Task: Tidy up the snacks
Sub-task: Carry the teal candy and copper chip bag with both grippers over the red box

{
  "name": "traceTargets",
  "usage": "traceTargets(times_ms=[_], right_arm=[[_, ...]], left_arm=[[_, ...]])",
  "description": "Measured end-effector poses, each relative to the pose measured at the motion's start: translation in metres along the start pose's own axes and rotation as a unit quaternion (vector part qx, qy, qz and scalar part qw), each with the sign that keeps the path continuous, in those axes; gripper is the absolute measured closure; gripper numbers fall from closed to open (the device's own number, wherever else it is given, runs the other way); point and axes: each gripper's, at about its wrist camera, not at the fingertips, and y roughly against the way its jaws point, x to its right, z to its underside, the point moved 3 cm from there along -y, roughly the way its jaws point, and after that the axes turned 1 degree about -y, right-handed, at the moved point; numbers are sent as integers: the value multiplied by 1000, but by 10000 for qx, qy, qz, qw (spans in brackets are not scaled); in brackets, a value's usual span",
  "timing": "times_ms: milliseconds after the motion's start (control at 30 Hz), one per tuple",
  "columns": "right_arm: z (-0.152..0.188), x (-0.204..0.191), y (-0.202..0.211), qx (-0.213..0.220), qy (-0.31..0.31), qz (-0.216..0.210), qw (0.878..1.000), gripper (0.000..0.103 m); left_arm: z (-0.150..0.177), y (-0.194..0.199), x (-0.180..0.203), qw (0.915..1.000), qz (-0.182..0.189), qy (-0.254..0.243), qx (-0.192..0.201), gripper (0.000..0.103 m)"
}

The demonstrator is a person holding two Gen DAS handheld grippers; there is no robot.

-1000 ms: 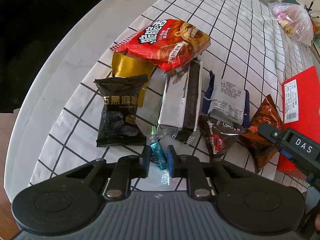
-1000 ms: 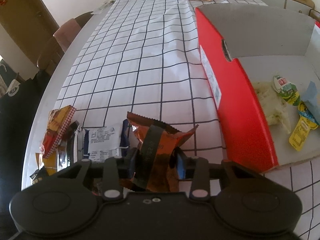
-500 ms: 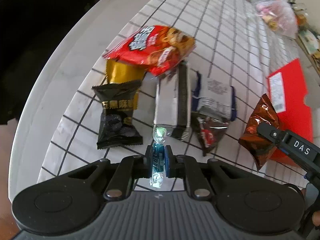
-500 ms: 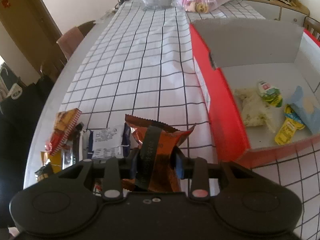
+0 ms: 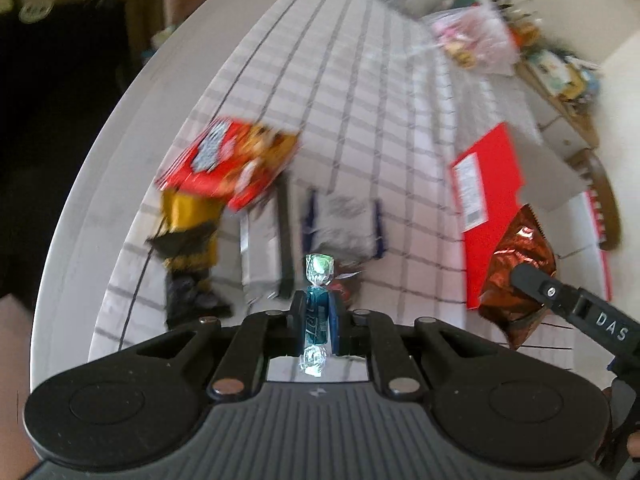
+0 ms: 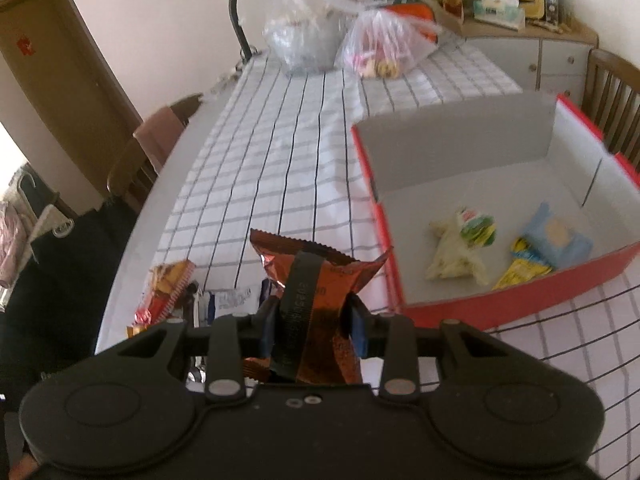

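Two claws are up off the tabletop [image 6: 304,152], each with a snack. The biggest thing that matters is the red box [image 6: 520,300], open-topped, lying ahead and to the right of the right claw [image 6: 314,316], with a few small packets already on its grey floor. Its long side runs away from us; the near red wall stands between claw and floor, so anything going in has to pass over that wall. On the checked cloth to the left sits the remaining pile [image 5: 256,208]: a red bag on top, gold, black and silver packs beneath, blurred. The right claw is clamped on a brown foil bag [image 6: 320,280], held upright, close to the box's near corner. It looks the nearer of the two. The left claw [image 5: 316,322], further left above the pile, is pinched narrow on a teal candy [image 5: 318,312], its twisted ends pointing fore and aft.
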Motion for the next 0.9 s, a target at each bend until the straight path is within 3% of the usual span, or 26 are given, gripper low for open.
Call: traceTargets(times_ms=[200,533,900], right_arm=[[-16,17,32,310,72,19,9995,69],[-50,72,66,859,117,282,9958,69],[-73,139,64,963,131,565,9937,69]], left_arm=[[-16,21,43,9974,272,-580,318,92],[-37,33,131,9846,603,-1498,674,92],[-53,12,220,9759,717,-1926,735,92]])
